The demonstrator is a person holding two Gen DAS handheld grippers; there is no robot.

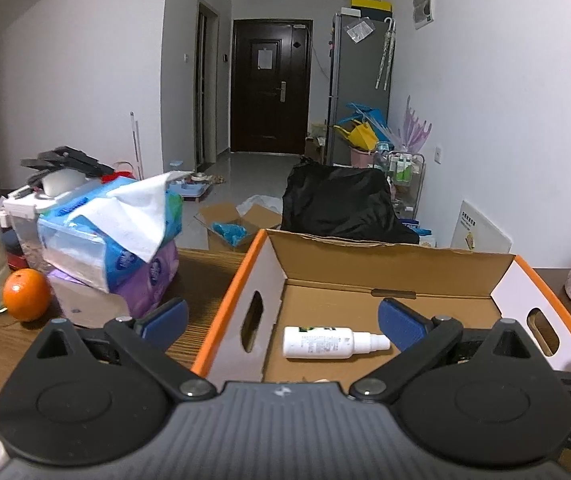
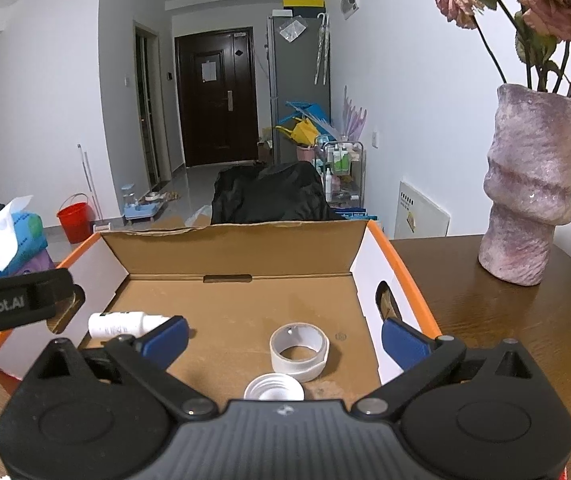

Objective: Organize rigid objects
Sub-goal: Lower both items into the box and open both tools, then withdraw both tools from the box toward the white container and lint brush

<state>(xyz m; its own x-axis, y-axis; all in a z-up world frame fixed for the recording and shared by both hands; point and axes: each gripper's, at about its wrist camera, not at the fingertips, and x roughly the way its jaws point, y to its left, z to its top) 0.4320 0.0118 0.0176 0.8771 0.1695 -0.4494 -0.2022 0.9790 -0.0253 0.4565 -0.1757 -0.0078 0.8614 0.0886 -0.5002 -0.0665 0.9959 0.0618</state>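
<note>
Inside the open orange-edged cardboard box (image 2: 241, 312) on the brown wooden desk (image 2: 485, 312) lie a white plastic spray bottle (image 1: 335, 342), a roll of white tape (image 2: 299, 350) and a white ribbed cap (image 2: 274, 389). Both the left hand-held gripper (image 1: 283, 320) and the right hand-held gripper (image 2: 284, 336) hang spread, empty, over it. Stacked tissue packs (image 1: 117, 240) and an orange (image 1: 25, 294) sit left; a mauve vase (image 2: 529, 188) stands right.

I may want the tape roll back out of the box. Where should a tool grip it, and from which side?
The tape roll lies flat on the box floor with its hole facing up. Probably best to come straight down from above and pinch across the outer wall, or put one finger in the hole and one outside. The white cap sits close on the near side, so avoid that side.
</note>
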